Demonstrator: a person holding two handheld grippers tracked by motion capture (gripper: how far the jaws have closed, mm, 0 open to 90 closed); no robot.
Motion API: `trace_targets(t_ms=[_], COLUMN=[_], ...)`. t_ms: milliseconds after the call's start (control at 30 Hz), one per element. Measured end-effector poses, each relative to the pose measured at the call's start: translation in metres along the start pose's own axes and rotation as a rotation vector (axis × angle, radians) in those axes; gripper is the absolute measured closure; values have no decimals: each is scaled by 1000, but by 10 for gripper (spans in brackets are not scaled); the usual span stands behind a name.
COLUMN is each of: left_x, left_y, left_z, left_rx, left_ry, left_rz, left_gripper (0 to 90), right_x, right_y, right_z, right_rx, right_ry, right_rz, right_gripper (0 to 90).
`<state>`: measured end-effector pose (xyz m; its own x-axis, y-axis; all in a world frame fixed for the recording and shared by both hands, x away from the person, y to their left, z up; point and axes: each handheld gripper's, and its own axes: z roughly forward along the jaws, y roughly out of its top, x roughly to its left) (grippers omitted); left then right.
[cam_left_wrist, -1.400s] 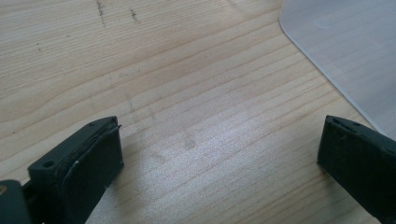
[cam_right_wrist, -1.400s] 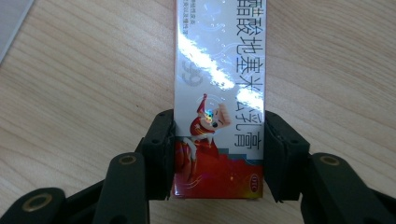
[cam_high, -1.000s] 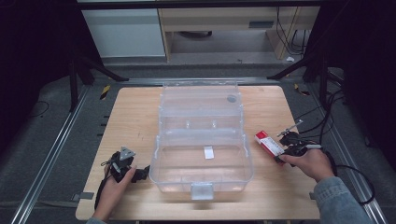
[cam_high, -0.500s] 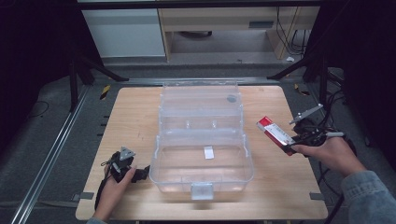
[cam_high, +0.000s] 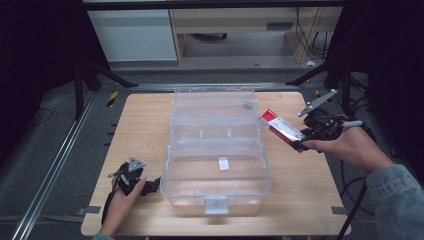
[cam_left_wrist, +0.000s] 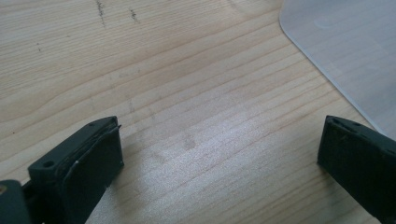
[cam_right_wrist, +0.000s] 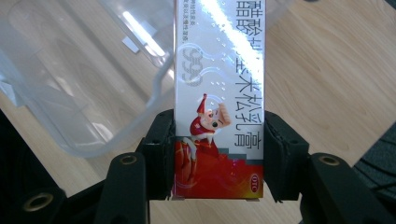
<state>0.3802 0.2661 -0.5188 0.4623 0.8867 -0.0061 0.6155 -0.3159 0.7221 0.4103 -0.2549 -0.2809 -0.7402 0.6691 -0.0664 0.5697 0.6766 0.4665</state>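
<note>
One red-and-white printed carton, long and glossy.

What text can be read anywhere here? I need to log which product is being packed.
"999": grey digits on the white part of the box held in the right tool.
"醋酸…米松乳膏": dark Chinese line along the box; glare hides part of it.
"OTC": small oval in the red lower corner.
Small print at the box's top edge: too small to read.
White label on the clear bin: too blurred to read.
</note>
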Motion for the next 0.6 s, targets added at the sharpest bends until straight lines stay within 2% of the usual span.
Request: trace_targets(t_ms=[33,100,300,600], left_x=[0,0,0,0], left_y=[0,0,0,0], left_z=[0,0,0,0], left_rx=[0,0,0,-1], left_ry=[0,0,0,-1], left_rz=[0,0,2,1], left_gripper=[0,0,0,0], right_x=[6,10,34,65], right_y=[11,16,46,76], right_z=[2,4,14,29], right_rx=[4,6,10,31], right_ry=[11,18,56,96], right_rz=[-24,-36,-127,-235], right_gripper=[516,515,516,516])
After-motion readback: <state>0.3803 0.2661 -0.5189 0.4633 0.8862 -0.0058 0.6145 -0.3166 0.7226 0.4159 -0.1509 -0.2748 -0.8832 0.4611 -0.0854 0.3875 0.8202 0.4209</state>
